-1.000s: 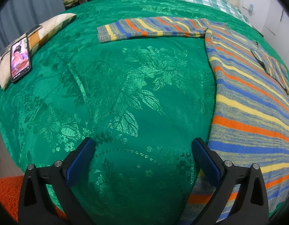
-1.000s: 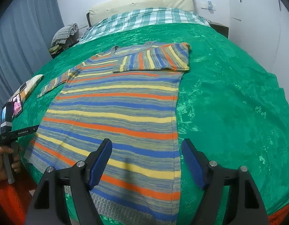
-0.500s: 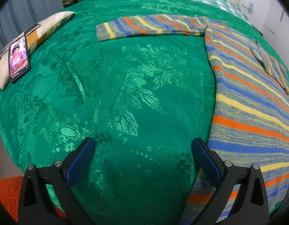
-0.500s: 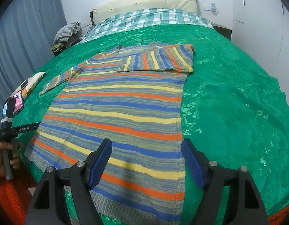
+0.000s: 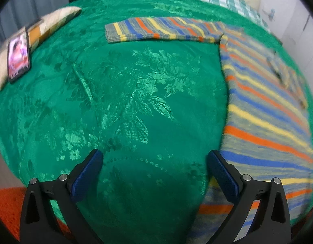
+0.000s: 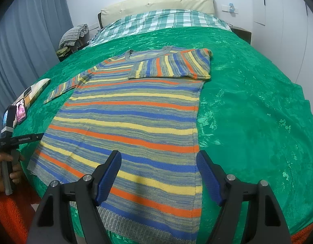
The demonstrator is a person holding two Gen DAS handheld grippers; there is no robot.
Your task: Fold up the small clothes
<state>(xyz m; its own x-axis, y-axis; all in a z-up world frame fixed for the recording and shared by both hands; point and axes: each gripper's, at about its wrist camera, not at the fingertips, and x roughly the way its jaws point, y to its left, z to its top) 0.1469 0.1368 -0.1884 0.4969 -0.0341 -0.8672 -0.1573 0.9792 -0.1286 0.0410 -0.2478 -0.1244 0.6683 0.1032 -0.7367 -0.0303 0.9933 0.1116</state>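
A striped knit sweater (image 6: pixel 132 118) in blue, orange, yellow and grey lies flat on the green bedspread (image 6: pixel 247 111). Its right sleeve (image 6: pixel 170 66) is folded across the chest; its left sleeve (image 5: pixel 162 29) stretches out flat to the side. My right gripper (image 6: pixel 158 156) hovers open above the sweater's hem near its right edge, nothing between its fingers. In the left wrist view my left gripper (image 5: pixel 155 156) stands open over bare bedspread (image 5: pixel 126 101), just left of the sweater's body (image 5: pixel 264 122). The left gripper's handle (image 6: pixel 8 142) and a hand show at the right wrist view's left edge.
A lit phone (image 5: pixel 18 59) rests on a patterned cushion (image 5: pixel 48 25) at the bed's left side. A checked blanket (image 6: pixel 156 22) and cream headboard (image 6: pixel 156 2) lie at the far end. Clothes are piled (image 6: pixel 75 34) beside grey curtains. Orange fabric (image 5: pixel 8 207) shows below the bed's near edge.
The left wrist view has shifted slightly, with the sweater and outstretched sleeve sliding a little lower and closer in the frame. The right gripper stays still and both grippers remain open.
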